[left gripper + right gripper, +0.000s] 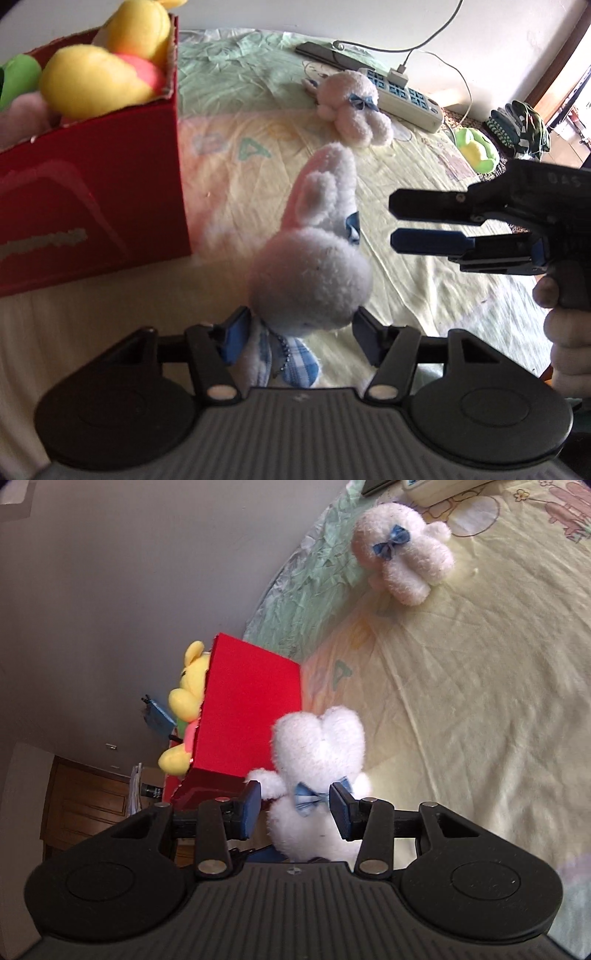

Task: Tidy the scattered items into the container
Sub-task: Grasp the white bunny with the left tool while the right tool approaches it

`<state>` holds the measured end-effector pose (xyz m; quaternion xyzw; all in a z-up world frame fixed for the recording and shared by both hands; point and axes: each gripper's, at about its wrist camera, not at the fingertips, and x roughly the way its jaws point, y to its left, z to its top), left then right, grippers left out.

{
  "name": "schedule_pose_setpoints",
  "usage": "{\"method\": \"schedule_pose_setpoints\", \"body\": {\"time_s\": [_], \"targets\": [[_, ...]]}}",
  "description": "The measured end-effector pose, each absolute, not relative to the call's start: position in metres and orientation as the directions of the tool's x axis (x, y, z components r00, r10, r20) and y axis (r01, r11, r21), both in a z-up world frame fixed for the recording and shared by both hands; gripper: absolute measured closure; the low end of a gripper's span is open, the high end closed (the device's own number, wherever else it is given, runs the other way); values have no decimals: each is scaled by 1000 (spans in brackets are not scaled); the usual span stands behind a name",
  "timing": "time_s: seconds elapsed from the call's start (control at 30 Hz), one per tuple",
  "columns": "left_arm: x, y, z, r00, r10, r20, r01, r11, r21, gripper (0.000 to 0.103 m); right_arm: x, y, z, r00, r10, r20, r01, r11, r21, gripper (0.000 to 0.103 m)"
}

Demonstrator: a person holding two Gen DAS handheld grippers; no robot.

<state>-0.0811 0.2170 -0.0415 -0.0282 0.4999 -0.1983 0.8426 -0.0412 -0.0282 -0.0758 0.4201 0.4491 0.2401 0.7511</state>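
The red box (88, 206) stands at the left on the bed (424, 266), stuffed toys inside. Right of it, the white bunny (314, 273) lies between the left gripper (299, 334) jaws, half-open around its body. The right gripper (393, 223) jaws hover narrowly parted and empty beside it.

Rabbit toy (314, 273) lies beside box (92, 206) on bed (424, 258).
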Motion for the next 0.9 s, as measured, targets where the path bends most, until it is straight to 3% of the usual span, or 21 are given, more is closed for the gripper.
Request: {"method": "schedule_pose_setpoints", "body": {"time_s": [0.2, 0.57, 0.63, 0.67, 0.8, 0.9], "targets": [[-73, 215, -41, 427, -348, -835, 302, 925, -230, 35, -37, -36, -97, 452, 716, -532, 82, 560, 824, 57], [-67, 224, -31, 420, -348, -838, 323, 920, -220, 38, -25, -19, -106, 391, 742, -544, 46, 575, 817, 58], [-66, 230, -28, 429, -355, -831, 312, 921, -232, 25, -21, -14, -106, 380, 742, -552, 34, 585, 811, 58], [-65, 232, -27, 440, -356, -825, 302, 923, -237, 23, -18, -12, -106, 373, 741, -559, 25, 594, 804, 58], [-54, 233, -29, 438, -381, -814, 294, 917, -271, 21, -6, -3, -104, 364, 734, -574, -5, 617, 787, 57], [-45, 231, -38, 419, -385, -822, 268, 918, -293, 20, 4, 0, -101, 373, 741, -558, 1, 602, 799, 50]]}}
